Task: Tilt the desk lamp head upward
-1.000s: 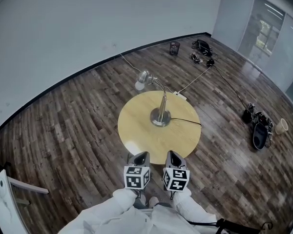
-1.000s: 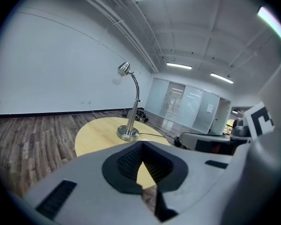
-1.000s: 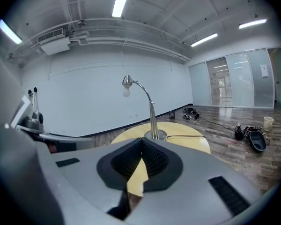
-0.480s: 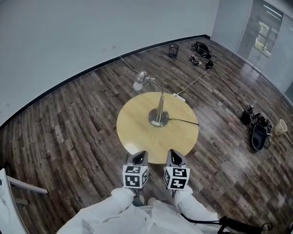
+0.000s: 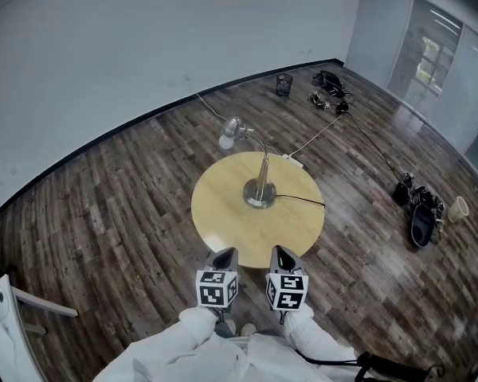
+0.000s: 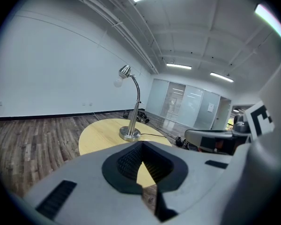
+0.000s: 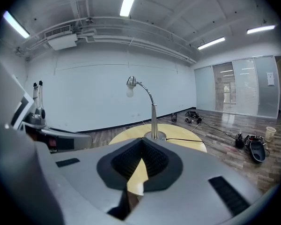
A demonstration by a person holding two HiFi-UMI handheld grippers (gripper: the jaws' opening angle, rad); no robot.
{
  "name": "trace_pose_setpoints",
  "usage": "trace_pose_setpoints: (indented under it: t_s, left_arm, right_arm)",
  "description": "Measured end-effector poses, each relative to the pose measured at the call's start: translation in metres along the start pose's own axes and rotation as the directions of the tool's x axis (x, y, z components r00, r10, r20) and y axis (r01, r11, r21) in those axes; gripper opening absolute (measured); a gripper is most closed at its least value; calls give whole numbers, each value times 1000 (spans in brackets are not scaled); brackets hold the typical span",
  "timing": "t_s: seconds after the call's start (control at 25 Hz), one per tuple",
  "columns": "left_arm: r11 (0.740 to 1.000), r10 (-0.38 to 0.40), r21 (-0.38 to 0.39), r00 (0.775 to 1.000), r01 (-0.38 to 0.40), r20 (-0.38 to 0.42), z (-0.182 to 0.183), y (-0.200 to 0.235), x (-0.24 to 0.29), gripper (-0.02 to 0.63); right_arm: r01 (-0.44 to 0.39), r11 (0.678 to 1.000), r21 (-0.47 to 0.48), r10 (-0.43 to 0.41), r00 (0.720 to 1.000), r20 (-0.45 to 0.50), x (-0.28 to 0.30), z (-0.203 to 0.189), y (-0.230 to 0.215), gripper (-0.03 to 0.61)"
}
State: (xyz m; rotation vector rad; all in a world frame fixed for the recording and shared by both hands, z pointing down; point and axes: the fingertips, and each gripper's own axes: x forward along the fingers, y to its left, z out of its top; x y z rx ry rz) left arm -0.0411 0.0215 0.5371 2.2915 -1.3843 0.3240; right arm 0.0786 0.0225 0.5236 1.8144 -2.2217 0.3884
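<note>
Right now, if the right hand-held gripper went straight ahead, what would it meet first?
Probably the desk lamp's stem, standing on the round table ahead of the right hand-held gripper; depth is unclear.

Far floor clutter (image 5: 327, 87) indistinct

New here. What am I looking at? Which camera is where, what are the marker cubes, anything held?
No robot arm: a person holds a two-jaw gripper in each hand; the marker cubes are part of them. The head view looks down from the person's head: left gripper and right gripper side by side, near a round wooden table. The other two views ride on each gripper, looking along its jaws. On the table stands only a metal desk lamp with its cord; the lamp head faces down, not yet tilted up. Both grippers are shut and hold nothing.
</note>
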Motion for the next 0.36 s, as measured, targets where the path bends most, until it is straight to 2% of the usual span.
trace_pose_setpoints:
  t_s: [0.36]
  left_arm:
    - [1000, -11, -7, 1000, 11, 4, -4, -3, 0, 2]
  right_arm:
    - [-5, 1000, 9, 5, 1000, -3, 0, -4, -3, 12]
